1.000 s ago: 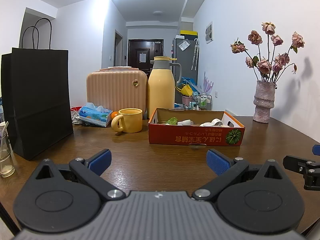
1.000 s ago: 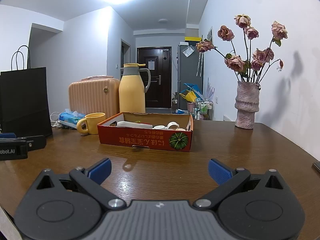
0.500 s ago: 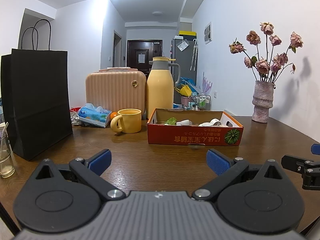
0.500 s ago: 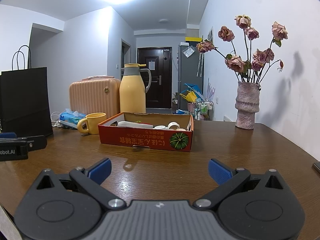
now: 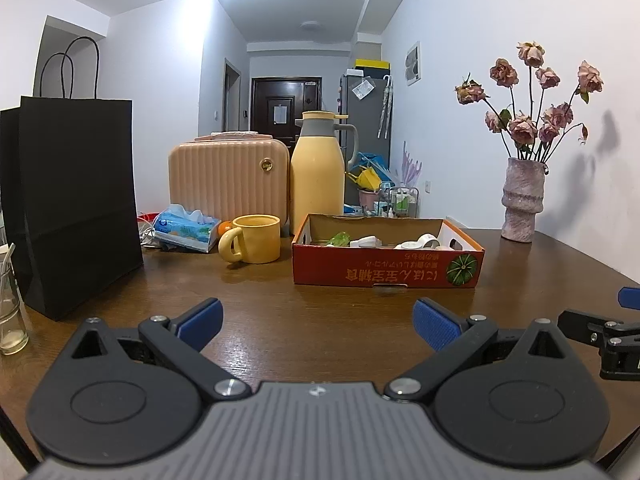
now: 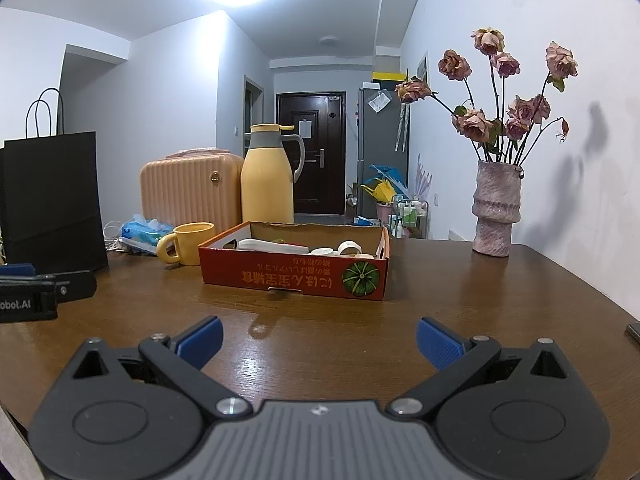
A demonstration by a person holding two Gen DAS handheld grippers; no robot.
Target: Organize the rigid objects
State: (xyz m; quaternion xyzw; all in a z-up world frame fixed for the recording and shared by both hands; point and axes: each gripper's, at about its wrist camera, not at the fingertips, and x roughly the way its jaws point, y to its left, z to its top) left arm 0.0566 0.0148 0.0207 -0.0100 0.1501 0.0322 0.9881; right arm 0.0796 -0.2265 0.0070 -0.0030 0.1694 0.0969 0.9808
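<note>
Left gripper: it sits low over the brown surface; its blue fingers are spread wide and hold nothing
Right gripper: it also sits low over the surface; its blue fingers are spread wide and hold nothing
Both grippers: they are side by side; the right one shows at the right edge of the left view, and the left one shows at the left edge of the right view
Box: a red cardboard box, open on top, with a green pumpkin picture on its front; it rests on the surface ahead of both grippers, well apart from them
Things in the box: a green thing, some white rolls and a long white thing; most of them are hidden by the box wall, so I cannot tell what each one is
Mug: yellow, standing up, just left of the box
Jug: tall and yellow with a grey top, behind the mug and the box
Case: a small peach case with ribs, left of the jug
Tissue pack: blue, lying in front of the case
Bag: a big black paper bag standing at the left
Vase: pink and bumpy, with dry pink roses, at the far right of the surface near the wall
Glass: a clear one at the left edge, by the bag
</note>
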